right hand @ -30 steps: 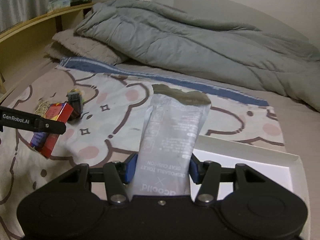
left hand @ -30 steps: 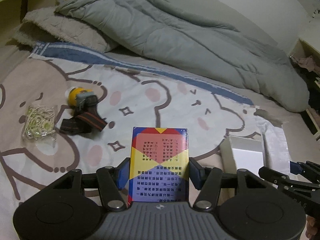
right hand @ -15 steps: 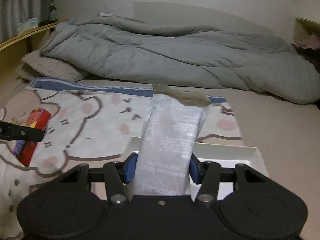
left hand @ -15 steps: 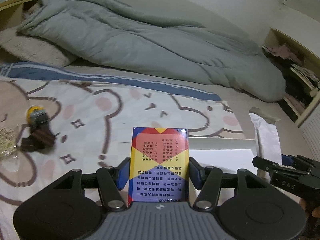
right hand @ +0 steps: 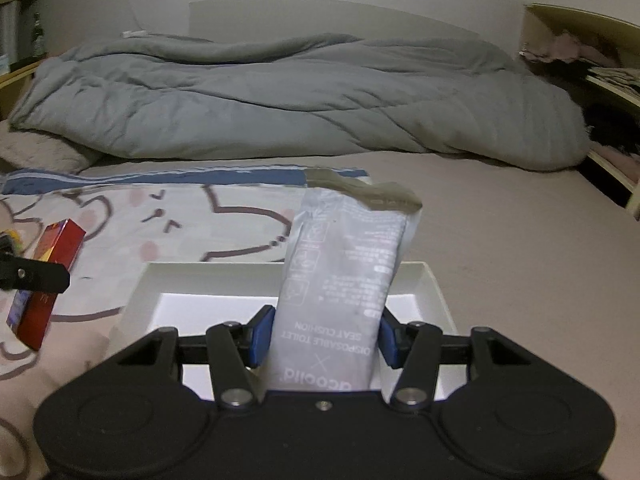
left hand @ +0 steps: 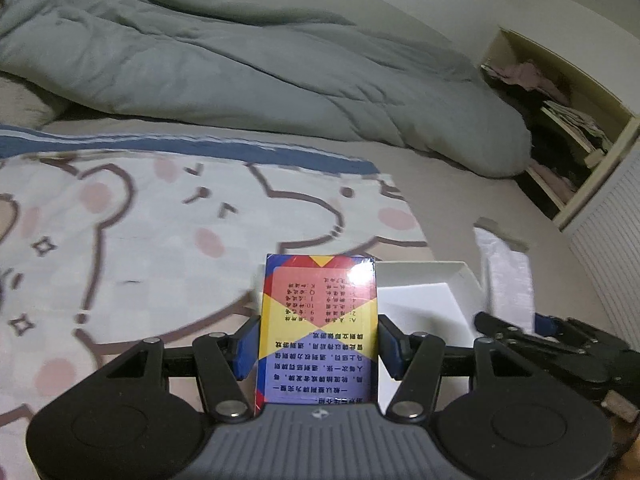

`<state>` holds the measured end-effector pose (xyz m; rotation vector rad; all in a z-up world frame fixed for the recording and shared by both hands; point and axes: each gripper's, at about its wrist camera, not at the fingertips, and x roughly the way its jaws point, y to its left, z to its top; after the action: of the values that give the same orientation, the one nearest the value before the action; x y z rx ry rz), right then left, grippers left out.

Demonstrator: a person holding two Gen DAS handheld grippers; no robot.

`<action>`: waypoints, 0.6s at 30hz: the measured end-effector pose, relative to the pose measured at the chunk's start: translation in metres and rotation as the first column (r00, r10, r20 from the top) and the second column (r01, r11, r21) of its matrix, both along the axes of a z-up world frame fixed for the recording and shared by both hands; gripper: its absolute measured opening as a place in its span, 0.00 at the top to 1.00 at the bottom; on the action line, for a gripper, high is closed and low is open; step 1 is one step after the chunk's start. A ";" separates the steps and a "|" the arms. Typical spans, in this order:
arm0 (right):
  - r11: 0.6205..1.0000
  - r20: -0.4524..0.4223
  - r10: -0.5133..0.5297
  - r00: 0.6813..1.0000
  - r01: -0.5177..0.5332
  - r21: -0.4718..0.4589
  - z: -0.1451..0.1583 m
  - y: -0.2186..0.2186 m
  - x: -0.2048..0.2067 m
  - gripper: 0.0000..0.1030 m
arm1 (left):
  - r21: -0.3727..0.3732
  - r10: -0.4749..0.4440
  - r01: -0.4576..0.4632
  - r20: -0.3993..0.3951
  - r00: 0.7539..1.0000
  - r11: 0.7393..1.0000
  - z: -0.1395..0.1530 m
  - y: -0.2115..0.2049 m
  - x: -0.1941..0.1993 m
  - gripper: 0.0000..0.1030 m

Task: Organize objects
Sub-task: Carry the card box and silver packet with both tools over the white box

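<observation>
My left gripper (left hand: 318, 346) is shut on a red, yellow and blue card box (left hand: 319, 328), held upright just left of a shallow white tray (left hand: 466, 280) on the bed. My right gripper (right hand: 324, 340) is shut on a grey disposable toilet seat cushion packet (right hand: 340, 284), held above the white tray (right hand: 148, 284). The card box (right hand: 48, 276) and a left fingertip (right hand: 36, 278) show at the left of the right wrist view. The packet (left hand: 508, 276) and the right gripper show at the right of the left wrist view.
A bear-print blanket (left hand: 140, 224) covers the near bed. A bunched grey duvet (right hand: 280, 100) lies along the back. An open shelf with clothes (left hand: 560, 120) stands at the right. A yellow object (right hand: 10, 236) peeks in at the far left.
Both grippers have swung right with their loads. The tray now sits under the right gripper and beside the left. The headlamp and the bag of small items have left the left wrist view.
</observation>
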<state>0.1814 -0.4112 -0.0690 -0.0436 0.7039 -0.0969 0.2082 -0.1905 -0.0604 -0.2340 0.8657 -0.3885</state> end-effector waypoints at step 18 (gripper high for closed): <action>0.994 -0.208 0.106 0.972 -0.109 -0.002 -0.066 -0.008 0.026 0.47 | -0.073 -0.062 0.055 -0.098 0.993 0.996 -0.044 -0.061 0.024 0.42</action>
<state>0.2071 -0.4193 -0.1348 -0.1055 0.9083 0.0070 0.2321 -0.2510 -0.1049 -0.2958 0.9599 -0.4653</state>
